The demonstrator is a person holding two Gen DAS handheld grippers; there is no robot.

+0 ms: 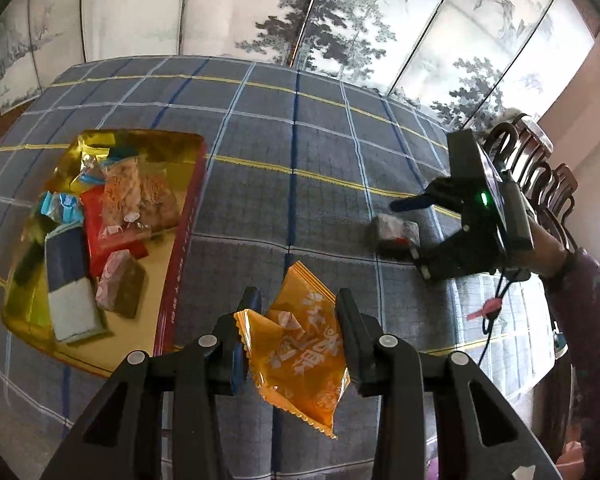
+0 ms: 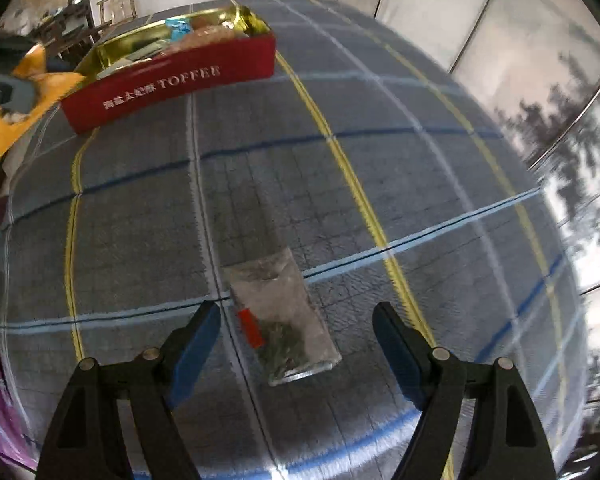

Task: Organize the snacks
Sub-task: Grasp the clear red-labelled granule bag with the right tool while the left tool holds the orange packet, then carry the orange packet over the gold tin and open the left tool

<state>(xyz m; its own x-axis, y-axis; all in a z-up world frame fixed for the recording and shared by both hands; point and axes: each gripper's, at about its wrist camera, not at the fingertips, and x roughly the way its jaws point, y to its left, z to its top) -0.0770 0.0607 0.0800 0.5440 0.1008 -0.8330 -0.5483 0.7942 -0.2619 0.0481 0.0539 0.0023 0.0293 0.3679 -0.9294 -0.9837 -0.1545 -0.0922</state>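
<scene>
My left gripper [image 1: 298, 300] is shut on an orange snack packet [image 1: 300, 356], held above the cloth just right of the red toffee tin [image 1: 184, 240]. The tin has a gold lining and holds several wrapped snacks. In the right wrist view the same tin [image 2: 172, 84] stands far off at the upper left. My right gripper [image 2: 296, 312] is open, its jaws standing either side of a clear packet with a red label [image 2: 284, 320] that lies flat on the cloth. From the left wrist view that packet [image 1: 392, 234] and the right gripper [image 1: 412, 228] sit at the right.
A blue-grey checked cloth [image 1: 300, 140] covers the table. Painted screen panels [image 1: 340, 20] stand behind it. A dark wooden chair [image 1: 540, 168] is at the right edge, behind a person's sleeve [image 1: 588, 312]. Furniture shows at the far left of the right wrist view.
</scene>
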